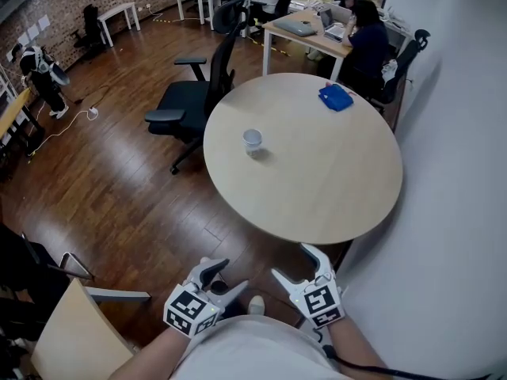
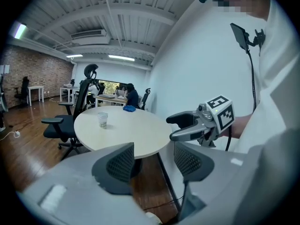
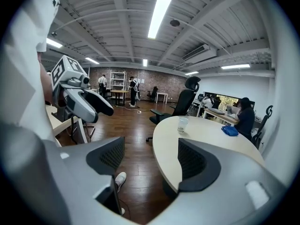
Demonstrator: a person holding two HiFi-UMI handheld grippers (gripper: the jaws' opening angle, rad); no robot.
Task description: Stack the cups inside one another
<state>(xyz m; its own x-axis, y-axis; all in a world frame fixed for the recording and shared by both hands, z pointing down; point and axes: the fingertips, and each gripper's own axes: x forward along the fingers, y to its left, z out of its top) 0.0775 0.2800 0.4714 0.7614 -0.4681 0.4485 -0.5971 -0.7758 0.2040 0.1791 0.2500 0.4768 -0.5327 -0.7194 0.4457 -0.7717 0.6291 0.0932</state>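
Observation:
A pale cup (image 1: pixel 252 140) stands upright on the round beige table (image 1: pixel 333 188), left of its middle; it looks like cups nested in one another. It shows small in the left gripper view (image 2: pixel 102 120) and in the right gripper view (image 3: pixel 182 124). Both grippers hang low, close to the person's body and short of the table's near edge, far from the cup. My left gripper (image 1: pixel 221 278) is open with nothing between its jaws. My right gripper (image 1: pixel 297 263) is open and empty too.
A blue cloth-like object (image 1: pixel 336 96) lies at the table's far right. A black office chair (image 1: pixel 196 93) stands at the table's left. A pale chair (image 1: pixel 75 339) is at the near left. A white wall runs along the right. People sit at desks (image 1: pixel 305 30) behind.

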